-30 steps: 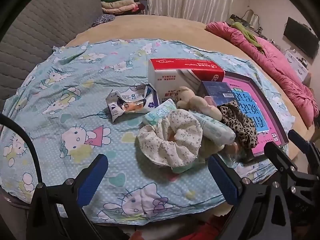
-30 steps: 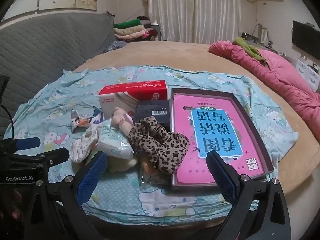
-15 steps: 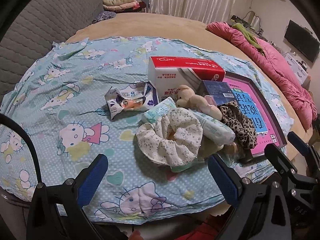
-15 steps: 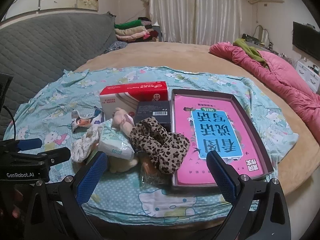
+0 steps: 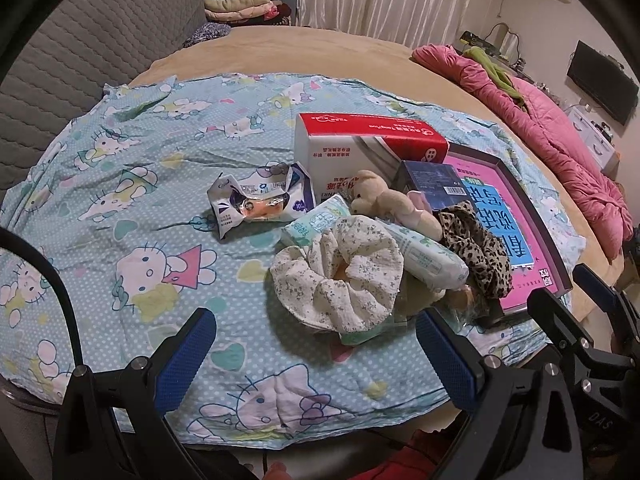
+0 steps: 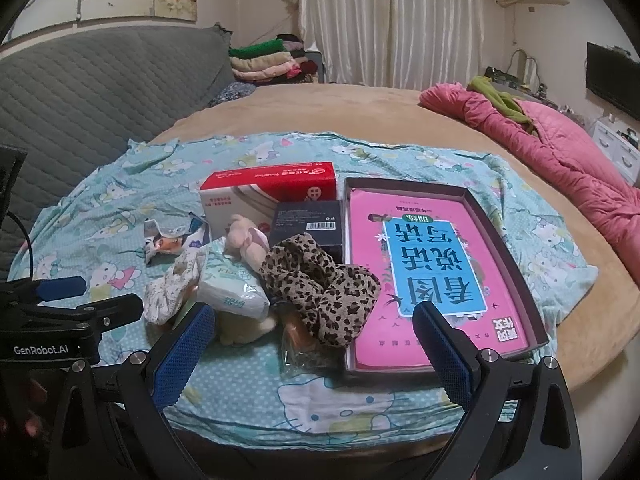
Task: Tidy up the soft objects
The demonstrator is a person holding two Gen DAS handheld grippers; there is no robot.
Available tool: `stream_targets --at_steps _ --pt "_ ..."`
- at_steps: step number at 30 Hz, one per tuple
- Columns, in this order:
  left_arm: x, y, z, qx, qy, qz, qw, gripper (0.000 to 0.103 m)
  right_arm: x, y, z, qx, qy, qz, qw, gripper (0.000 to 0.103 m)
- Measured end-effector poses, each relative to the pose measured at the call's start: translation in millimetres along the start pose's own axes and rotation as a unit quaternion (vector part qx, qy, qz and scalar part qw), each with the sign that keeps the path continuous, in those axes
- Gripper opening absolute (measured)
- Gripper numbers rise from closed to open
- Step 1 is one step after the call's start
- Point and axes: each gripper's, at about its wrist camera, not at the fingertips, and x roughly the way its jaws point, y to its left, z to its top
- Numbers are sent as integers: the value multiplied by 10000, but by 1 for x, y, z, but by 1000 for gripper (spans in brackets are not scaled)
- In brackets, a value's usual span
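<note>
Blue-padded jaws on both tools are seen spread wide, nothing between them. Left gripper [image 5: 314, 350] is held low at the near edge of the blue cartoon-print sheet [image 5: 120, 184], aimed at the white floral scrunchie [image 5: 340, 276]. Right gripper [image 6: 314, 346] is held just beside it, facing the leopard scrunchie [image 6: 320, 284]. Soft items are piled mid-sheet: white scrunchie leaning on a tissue pack [image 5: 420, 256], beige plush toy [image 5: 390, 204] behind, leopard scrunchie draped against the dark tray [image 6: 516, 264] edge. A pink book [image 6: 428, 264] is laid inside the tray. Red-and-white box [image 5: 360, 152] and dark small box [image 6: 308, 220] are stood behind the pile. Crumpled wipes packet [image 5: 256, 200] is set apart to the left.
</note>
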Motion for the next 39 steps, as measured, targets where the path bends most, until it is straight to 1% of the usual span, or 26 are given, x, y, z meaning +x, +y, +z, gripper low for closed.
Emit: stream_targets --at_steps 13,21,26,28,30,33,37,39 --pt "1 5 1 -41 0 -133 9999 101 -1 -3 0 71 21 24 10000 99" --pt "5 14 0 -173 25 -204 9996 101 0 -5 0 97 39 6 9999 99" --pt "10 18 0 -207 91 -312 9993 101 2 -8 0 139 77 53 9999 99" --pt "14 22 1 -225 100 -329 9992 101 9 -10 1 178 205 137 9995 99" --pt "18 28 2 -252 120 -296 9992 101 16 -13 4 191 285 129 9993 99" --pt "25 36 3 -391 192 -401 9982 101 30 -18 8 196 441 111 9988 99" --pt "34 42 4 -427 250 -567 9972 101 52 -22 10 82 761 -71 9970 99" --pt "37 44 5 -436 237 -618 9969 101 60 -23 9 -50 813 -226 9964 99"
